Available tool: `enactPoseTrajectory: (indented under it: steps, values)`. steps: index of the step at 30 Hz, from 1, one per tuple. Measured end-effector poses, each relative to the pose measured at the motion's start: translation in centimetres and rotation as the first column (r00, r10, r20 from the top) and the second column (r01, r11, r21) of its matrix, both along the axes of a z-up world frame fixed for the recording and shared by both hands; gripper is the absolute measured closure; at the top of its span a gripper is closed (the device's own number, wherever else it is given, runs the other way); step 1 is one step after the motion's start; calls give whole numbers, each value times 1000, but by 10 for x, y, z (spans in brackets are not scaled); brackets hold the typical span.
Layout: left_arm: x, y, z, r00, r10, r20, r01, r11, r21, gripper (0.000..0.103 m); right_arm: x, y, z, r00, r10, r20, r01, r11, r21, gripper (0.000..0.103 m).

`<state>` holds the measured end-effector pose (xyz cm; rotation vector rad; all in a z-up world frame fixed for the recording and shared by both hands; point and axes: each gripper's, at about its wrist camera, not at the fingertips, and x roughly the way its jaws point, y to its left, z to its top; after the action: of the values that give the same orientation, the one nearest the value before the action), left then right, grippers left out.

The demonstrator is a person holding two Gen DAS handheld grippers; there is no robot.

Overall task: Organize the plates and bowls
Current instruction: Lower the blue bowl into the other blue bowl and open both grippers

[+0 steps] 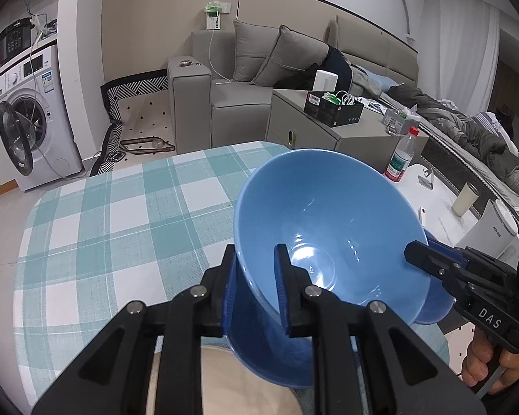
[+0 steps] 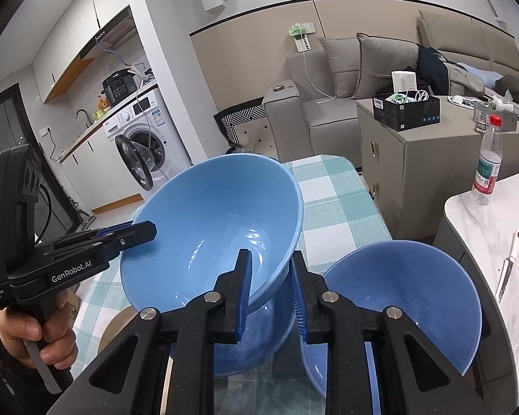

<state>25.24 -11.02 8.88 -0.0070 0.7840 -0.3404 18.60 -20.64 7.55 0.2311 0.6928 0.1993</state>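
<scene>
A large blue bowl (image 1: 328,214) (image 2: 218,221) hangs tilted above the checked tablecloth (image 1: 121,224) (image 2: 332,207), held at two sides. My left gripper (image 1: 256,256) (image 2: 148,231) is shut on its rim, one finger inside and one outside. My right gripper (image 2: 270,259) (image 1: 415,250) is shut on the opposite rim in the same way. A second blue bowl (image 2: 404,297) (image 1: 436,307) sits on the table just right of the held one, partly hidden behind it in the left wrist view. A hand (image 2: 34,332) grips the left tool's handle.
A beige round mat or plate (image 1: 225,380) (image 2: 117,325) lies under the held bowl. On the white marble table (image 2: 484,228) to the right are a water bottle (image 2: 488,169) (image 1: 401,157), a knife (image 2: 507,269) and a cup (image 1: 465,199). Behind stands a grey cabinet (image 2: 415,159).
</scene>
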Motion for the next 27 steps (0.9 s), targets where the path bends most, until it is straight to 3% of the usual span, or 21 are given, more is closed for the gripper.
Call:
enactPoseTrajectory:
  steps: [27]
  values:
    - [-8,12,-34,998,26,-63,-24,999,33,84,1,19,-32,994,82,-72,-86,995,-59,80]
